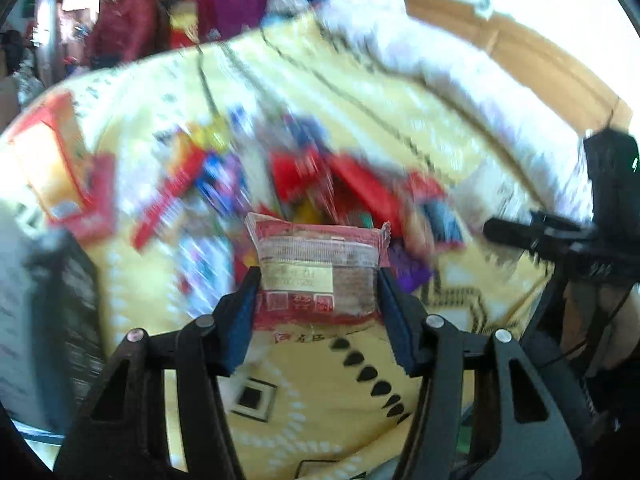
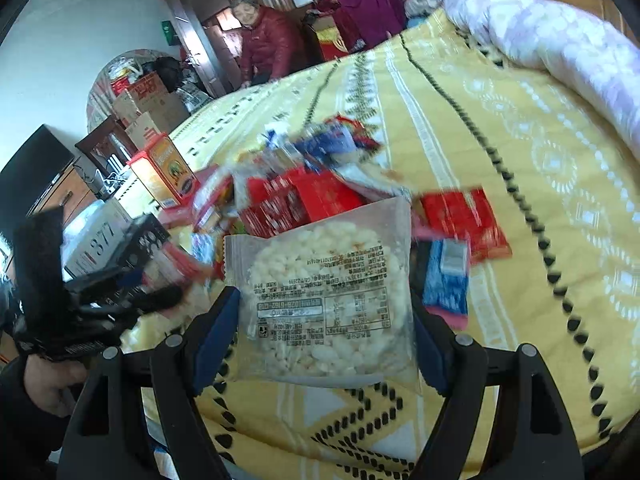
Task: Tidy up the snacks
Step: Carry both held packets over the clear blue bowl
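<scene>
Here, left claw [image 1: 318,276] clamped on red cake pack [image 1: 318,268], held above yellow bedspread [image 1: 320,400]. Right claw [image 2: 324,312] clamped on clear rice-cracker bag [image 2: 324,300]. Beyond, snack pile [image 2: 304,196] on bed; orange box [image 2: 168,172] at pile's left edge.

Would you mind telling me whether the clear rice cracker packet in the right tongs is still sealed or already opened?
Sealed, apparently: the rice cracker packet shows an intact crimped edge, with crackers inside, held between the right tongs.
</scene>
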`<state>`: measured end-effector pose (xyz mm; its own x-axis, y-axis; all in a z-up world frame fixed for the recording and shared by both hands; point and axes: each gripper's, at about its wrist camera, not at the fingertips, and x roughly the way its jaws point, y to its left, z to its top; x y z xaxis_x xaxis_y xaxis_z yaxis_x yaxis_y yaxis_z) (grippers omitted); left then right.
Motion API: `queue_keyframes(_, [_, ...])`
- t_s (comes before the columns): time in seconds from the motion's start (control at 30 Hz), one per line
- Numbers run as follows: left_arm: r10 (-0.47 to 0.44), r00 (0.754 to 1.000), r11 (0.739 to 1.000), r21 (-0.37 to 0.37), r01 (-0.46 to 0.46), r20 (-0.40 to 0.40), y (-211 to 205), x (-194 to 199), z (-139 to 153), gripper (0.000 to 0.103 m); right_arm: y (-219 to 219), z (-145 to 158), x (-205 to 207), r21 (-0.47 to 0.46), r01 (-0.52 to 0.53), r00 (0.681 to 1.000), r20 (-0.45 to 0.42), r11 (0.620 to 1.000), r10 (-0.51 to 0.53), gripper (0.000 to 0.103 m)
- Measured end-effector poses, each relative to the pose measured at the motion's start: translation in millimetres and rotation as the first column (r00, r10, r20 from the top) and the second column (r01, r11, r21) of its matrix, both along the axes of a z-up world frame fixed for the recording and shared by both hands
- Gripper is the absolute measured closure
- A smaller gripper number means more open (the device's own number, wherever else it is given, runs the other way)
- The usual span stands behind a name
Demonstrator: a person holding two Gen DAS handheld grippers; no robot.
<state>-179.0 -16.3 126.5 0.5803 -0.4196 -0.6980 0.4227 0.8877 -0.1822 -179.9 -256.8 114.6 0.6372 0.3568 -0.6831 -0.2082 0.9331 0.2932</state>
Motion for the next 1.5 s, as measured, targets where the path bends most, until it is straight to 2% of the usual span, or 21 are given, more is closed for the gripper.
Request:
queue_keyframes(0.17, [0.138,0.984,0.99,-0.035,-0.135,0.114,55.4,-3.6,66.6,0.045,35.5,55.7,15.2,-0.01,-0.073,0.991,0.114,0.997,0.074,0.021])
queue_keyframes(0.27, [0.25,0.951,0.968,-0.055,-0.244,0.182,106.4,-13.6,105.7,0.045,75.2,95.2,26.0,-0.002,-0.151,0.97,0.191,0.989,0.148,0.021])
queue_keyframes(0.33, [0.335,0.917,0.942,-0.058,-0.33,0.217,145.9,-24.4,125.9,0.045,115.7,124.5,34.8,0.016,-0.227,0.945,0.246,0.974,0.217,0.021])
queue_keyframes(0.4, [0.434,0.864,0.898,-0.049,-0.437,0.256,192.3,-40.6,141.3,0.045,156.4,145.2,41.8,0.042,-0.304,0.918,0.279,0.952,0.281,0.021])
queue_keyframes(0.5, [0.583,0.767,0.802,-0.035,-0.597,0.268,260.1,-66.0,144.2,0.045,228.8,166.6,47.0,0.046,-0.43,0.864,0.309,0.902,0.397,0.021])
queue_keyframes(0.53, [0.612,0.746,0.778,-0.03,-0.628,0.263,272.8,-69.8,140.8,0.045,250.3,169.7,46.3,0.044,-0.465,0.848,0.311,0.884,0.43,0.021])
queue_keyframes(0.57, [0.659,0.711,0.739,-0.033,-0.673,0.245,297.4,-77.9,135.6,0.045,273.5,171.9,46.3,0.046,-0.501,0.83,0.308,0.864,0.465,0.021])
queue_keyframes(0.67, [0.734,0.652,0.666,-0.015,-0.746,0.19,334.3,-86.0,112.5,0.045,344.7,167.8,40.5,0.049,-0.595,0.779,0.278,0.802,0.561,0.021])
queue_keyframes(0.7, [0.745,0.643,0.655,-0.011,-0.756,0.175,338.9,-85.9,104.6,0.045,365.4,163.4,38.0,0.041,-0.618,0.764,0.264,0.785,0.588,0.021])
queue_keyframes(0.77, [0.76,0.632,0.638,0.009,-0.77,0.149,342.0,-89.9,91.5,0.045,404.1,150.5,31.2,0.028,-0.66,0.736,0.228,0.751,0.638,0.021])
queue_keyframes(0.83, [0.766,0.631,0.634,0.023,-0.773,0.123,344.5,-88.0,78.9,0.045,434.3,137.0,24.7,0.023,-0.689,0.715,0.189,0.725,0.673,0.021])
queue_keyframes(0.97, [0.769,0.633,0.633,0.025,-0.773,0.089,353.3,-87.1,65.6,0.045,473.9,112.9,12.5,0.001,-0.716,0.693,0.128,0.698,0.71,0.021])
queue_keyframes(1.03, [0.77,0.632,0.634,0.015,-0.773,0.087,358.3,-93.4,69.3,0.045,486.3,103.5,9.1,-0.016,-0.723,0.685,0.104,0.69,0.721,0.021])
queue_keyframes(1.23, [0.77,0.632,0.635,-0.005,-0.773,0.085,364.7,-105.8,71.9,0.045,490.4,88.6,12.1,-0.027,-0.723,0.687,0.081,0.691,0.722,0.021])
queue_keyframes(1.5, [0.767,0.636,0.639,-0.019,-0.769,0.083,373.0,-108.9,70.3,0.045,490.2,91.0,12.4,-0.033,-0.723,0.686,0.082,0.69,0.723,0.021])
